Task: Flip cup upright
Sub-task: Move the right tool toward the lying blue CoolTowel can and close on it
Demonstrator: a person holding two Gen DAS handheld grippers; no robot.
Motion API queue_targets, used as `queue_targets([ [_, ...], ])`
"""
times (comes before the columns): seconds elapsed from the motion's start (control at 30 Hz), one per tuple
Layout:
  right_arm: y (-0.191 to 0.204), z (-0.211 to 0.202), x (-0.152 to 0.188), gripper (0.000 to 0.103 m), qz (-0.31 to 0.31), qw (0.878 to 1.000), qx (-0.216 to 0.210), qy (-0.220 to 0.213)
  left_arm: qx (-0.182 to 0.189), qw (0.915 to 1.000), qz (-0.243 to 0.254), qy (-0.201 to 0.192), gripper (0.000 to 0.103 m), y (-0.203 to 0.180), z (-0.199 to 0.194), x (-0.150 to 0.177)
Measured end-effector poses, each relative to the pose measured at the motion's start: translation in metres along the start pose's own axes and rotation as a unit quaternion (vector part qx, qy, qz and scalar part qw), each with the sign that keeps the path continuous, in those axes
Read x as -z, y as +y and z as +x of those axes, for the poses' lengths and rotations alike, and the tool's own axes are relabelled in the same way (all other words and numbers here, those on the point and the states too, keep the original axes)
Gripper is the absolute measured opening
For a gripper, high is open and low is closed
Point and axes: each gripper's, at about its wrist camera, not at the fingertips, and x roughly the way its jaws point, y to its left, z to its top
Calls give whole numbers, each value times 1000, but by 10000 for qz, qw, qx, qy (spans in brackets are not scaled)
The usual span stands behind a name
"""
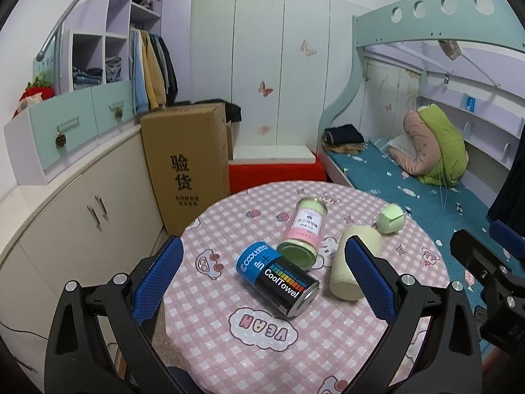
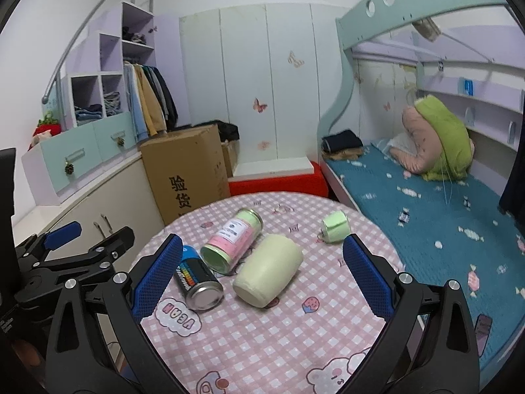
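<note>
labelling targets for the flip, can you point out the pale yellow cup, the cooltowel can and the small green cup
pale yellow cup (image 2: pixel 267 271), right wrist view, on its side wall
CoolTowel can (image 1: pixel 277 279), left wrist view, on its black label
small green cup (image 2: pixel 334 226), right wrist view, on its side wall

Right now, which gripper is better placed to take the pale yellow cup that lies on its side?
Probably the right gripper: its open jaws frame the pale yellow cup. The left gripper frames the blue-and-black can, and its right finger partly hides the cup.
</note>
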Motion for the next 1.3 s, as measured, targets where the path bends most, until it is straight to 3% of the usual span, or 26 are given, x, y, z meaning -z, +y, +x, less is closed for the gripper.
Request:
queue_targets([
  [0.3, -15, 55, 10, 98, 243, 9982, 68, 549, -77, 9976, -213, 658, 95, 7, 51, 10],
  [0.6, -24, 102, 23, 98, 320, 9952, 56, 923, -94, 9867, -533, 1530, 95, 4, 115, 25],
  [0.9, -30, 132, 34, 98, 369, 9925, -2, 1167, -200, 9752, -781, 2063, 95, -3, 158, 37],
  [1.17, -35, 141, 41, 98, 391, 9907, -68, 1298, -129, 9733, -757, 2164, 94, -11, 171, 39],
  [1.3, -36, 142, 43, 98, 400, 9904, -77, 1321, -13, 9722, -845, 2184, 83, -9, 170, 40],
])
